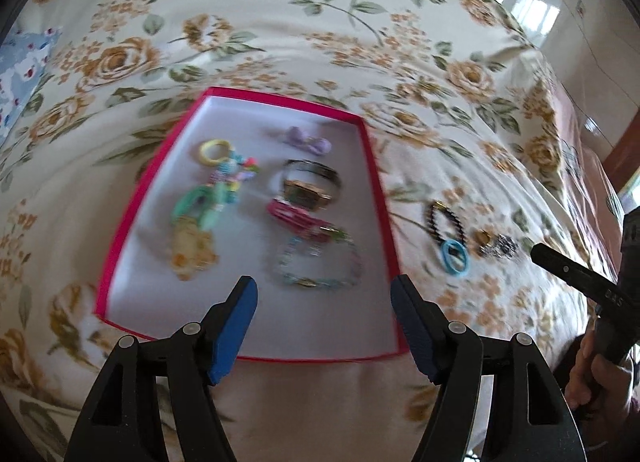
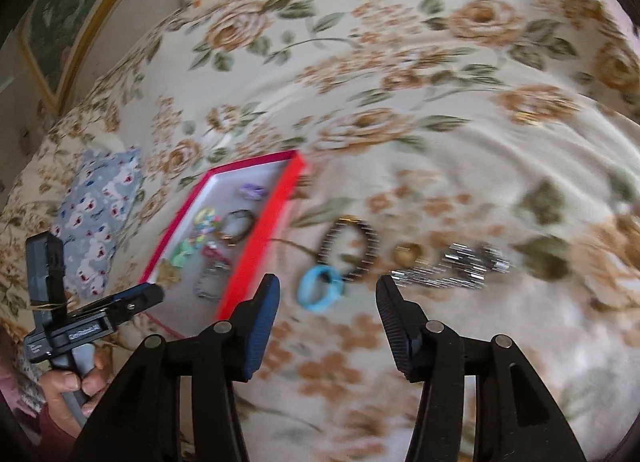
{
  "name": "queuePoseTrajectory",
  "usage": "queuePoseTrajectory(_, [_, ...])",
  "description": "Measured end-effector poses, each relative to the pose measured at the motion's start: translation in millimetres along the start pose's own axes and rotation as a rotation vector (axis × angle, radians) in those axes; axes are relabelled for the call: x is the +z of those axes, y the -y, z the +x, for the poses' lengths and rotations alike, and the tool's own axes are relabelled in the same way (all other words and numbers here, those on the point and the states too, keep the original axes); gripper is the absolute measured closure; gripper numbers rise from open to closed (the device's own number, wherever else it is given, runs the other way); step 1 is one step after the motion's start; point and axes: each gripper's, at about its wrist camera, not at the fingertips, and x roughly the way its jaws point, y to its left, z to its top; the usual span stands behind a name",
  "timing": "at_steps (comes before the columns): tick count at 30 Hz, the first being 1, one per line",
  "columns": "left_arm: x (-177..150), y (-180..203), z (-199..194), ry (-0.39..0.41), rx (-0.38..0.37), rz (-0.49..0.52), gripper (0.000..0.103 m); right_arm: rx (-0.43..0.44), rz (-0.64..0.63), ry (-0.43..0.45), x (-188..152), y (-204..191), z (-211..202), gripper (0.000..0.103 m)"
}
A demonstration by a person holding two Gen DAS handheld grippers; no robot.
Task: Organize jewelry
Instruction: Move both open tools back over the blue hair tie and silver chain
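A red-edged tray [image 1: 378, 198] lies on a flowered bedspread [image 1: 280, 34], and the left gripper [image 1: 324, 294] hangs over its near end with its jaws spread and nothing between them. Just ahead of its blue pads, inside the tray, lies a beaded bracelet [image 1: 316, 262]; beyond that are a pink hair clip [image 1: 296, 218], a gold watch [image 1: 310, 184], a purple bow [image 1: 306, 140], and, on the tray's left side, a yellow ring [image 1: 214, 150] with a string of coloured charms.

The right gripper [image 2: 328, 294] is outside the tray, to its right, over the bedspread. Its jaws are also parted and empty. A blue hair tie [image 2: 320, 282] lies on the cloth between and just beyond the fingertips, apart from both. Behind it is a dark bead bracelet [image 2: 348, 248], then a gold ring [image 2: 408, 254] and a silver chain [image 2: 452, 266] further right.
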Motion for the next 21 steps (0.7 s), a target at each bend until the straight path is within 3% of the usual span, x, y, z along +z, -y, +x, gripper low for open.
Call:
queuePoseTrajectory(9, [6.7,41.8,13.4,-0.034,-0.046,0.092,0.034,-0.087,0.092,0.027,-8.6,51.9,-23.1,0.044])
queuePoseTrajectory(13, [10.1,58.2,23.1,-0.049,-0.051,0.132,0.034,-0.108,0.079,0.014,-7.7,59.2,-21.7,0.036])
queuePoseTrajectory(21, [20.8,86.3,53.8,-0.093,-0.061,0.195,0.033,-0.142,0.001,-0.050,-2.0,63.4,-6.6,0.031])
